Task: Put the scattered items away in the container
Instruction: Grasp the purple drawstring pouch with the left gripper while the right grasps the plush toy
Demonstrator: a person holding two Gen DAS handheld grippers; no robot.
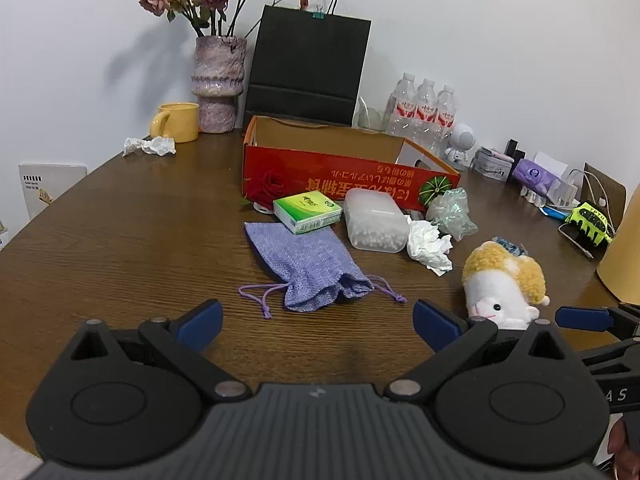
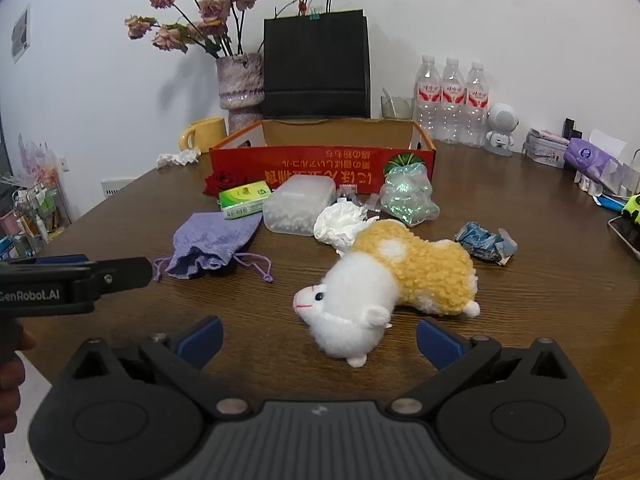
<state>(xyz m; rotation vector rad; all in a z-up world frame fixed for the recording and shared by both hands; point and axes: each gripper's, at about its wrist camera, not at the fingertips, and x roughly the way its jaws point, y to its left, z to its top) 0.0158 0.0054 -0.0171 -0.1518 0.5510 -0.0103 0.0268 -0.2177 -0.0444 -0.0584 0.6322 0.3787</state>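
Observation:
A red cardboard box (image 1: 336, 172) stands open at the middle of the brown table (image 1: 120, 240); it also shows in the right wrist view (image 2: 320, 164). In front of it lie a purple drawstring pouch (image 1: 308, 266) (image 2: 212, 240), a green tissue pack (image 1: 308, 210) (image 2: 244, 200), a clear plastic case (image 1: 374, 220) (image 2: 298, 206), crumpled white tissue (image 1: 428, 244) (image 2: 340, 224), a green crinkled wrapper (image 1: 452, 210) (image 2: 406, 194), a blue wrapper (image 2: 484, 242), a red rose (image 1: 266, 186) and a yellow-white plush toy (image 1: 500, 284) (image 2: 392, 284). My left gripper (image 1: 318, 324) is open and empty before the pouch. My right gripper (image 2: 320, 340) is open and empty, just before the plush.
At the back stand a vase of dried roses (image 1: 218, 84), a black paper bag (image 1: 308, 68), a yellow mug (image 1: 178, 122), water bottles (image 1: 424, 110) and a small white robot figure (image 1: 460, 142). Clutter with a green toy car (image 1: 590, 224) fills the right edge.

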